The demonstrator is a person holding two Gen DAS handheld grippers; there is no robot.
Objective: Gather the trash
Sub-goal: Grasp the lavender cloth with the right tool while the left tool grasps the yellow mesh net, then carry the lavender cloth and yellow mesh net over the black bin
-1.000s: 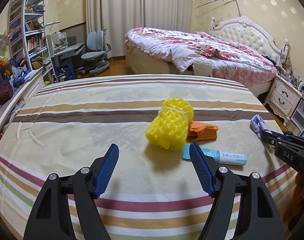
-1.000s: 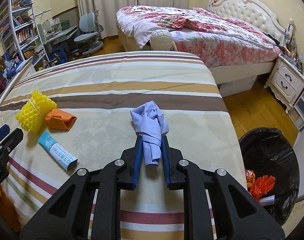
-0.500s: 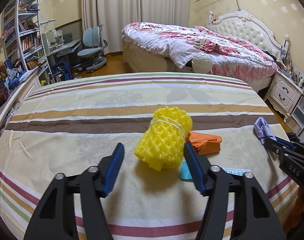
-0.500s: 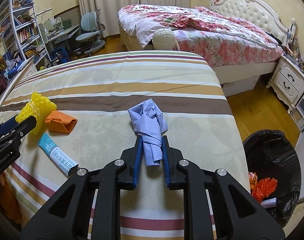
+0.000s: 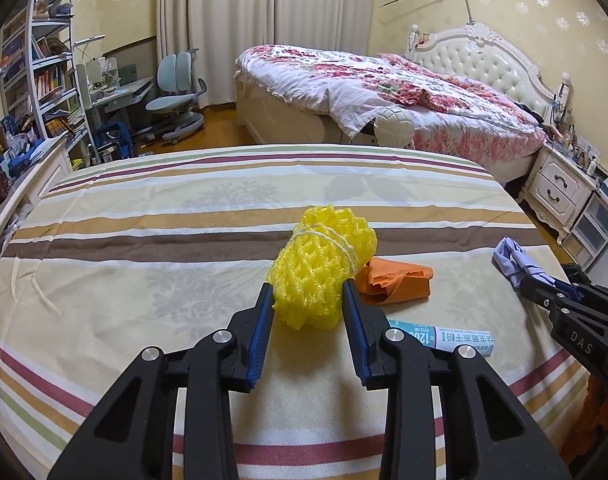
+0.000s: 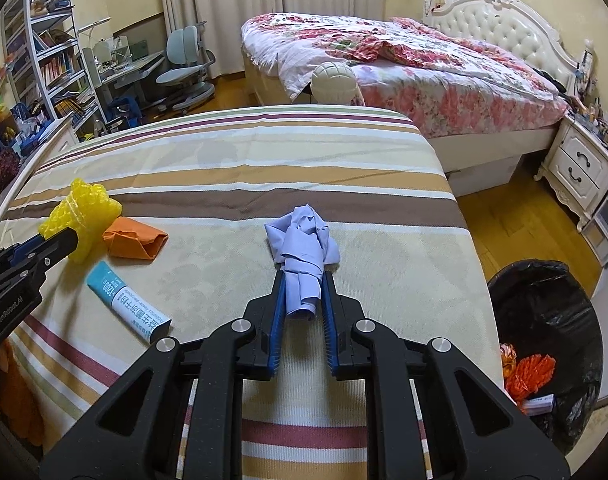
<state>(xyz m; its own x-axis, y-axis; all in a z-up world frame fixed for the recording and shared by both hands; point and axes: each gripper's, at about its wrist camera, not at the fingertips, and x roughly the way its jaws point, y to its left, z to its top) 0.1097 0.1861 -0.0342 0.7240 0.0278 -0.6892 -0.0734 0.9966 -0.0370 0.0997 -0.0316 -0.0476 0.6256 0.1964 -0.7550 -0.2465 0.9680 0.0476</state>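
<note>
A yellow foam net (image 5: 320, 264) lies on the striped bed sheet (image 5: 144, 240). My left gripper (image 5: 307, 292) has its jaws closing around the net's near end, and both blue pads touch its sides. Behind the net lies a folded orange paper (image 5: 396, 280). To its right lies a teal and white tube (image 5: 444, 338). My right gripper (image 6: 304, 276) is shut on a crumpled light blue wad (image 6: 304, 240) that rests on the sheet. The left gripper's tip (image 6: 60, 240) also shows at the net (image 6: 84, 216) in the right wrist view.
A black-lined trash bin (image 6: 544, 344) with orange scraps inside stands on the wooden floor off the bed's right edge. A floral bed (image 5: 384, 92), a white nightstand (image 5: 560, 188), a desk with chair (image 5: 176, 96) and bookshelves (image 5: 44, 80) lie beyond.
My left gripper has moved forward onto the yellow net and its jaws have narrowed from wide apart to touching the net. The right gripper has stayed still, holding the blue wad.
</note>
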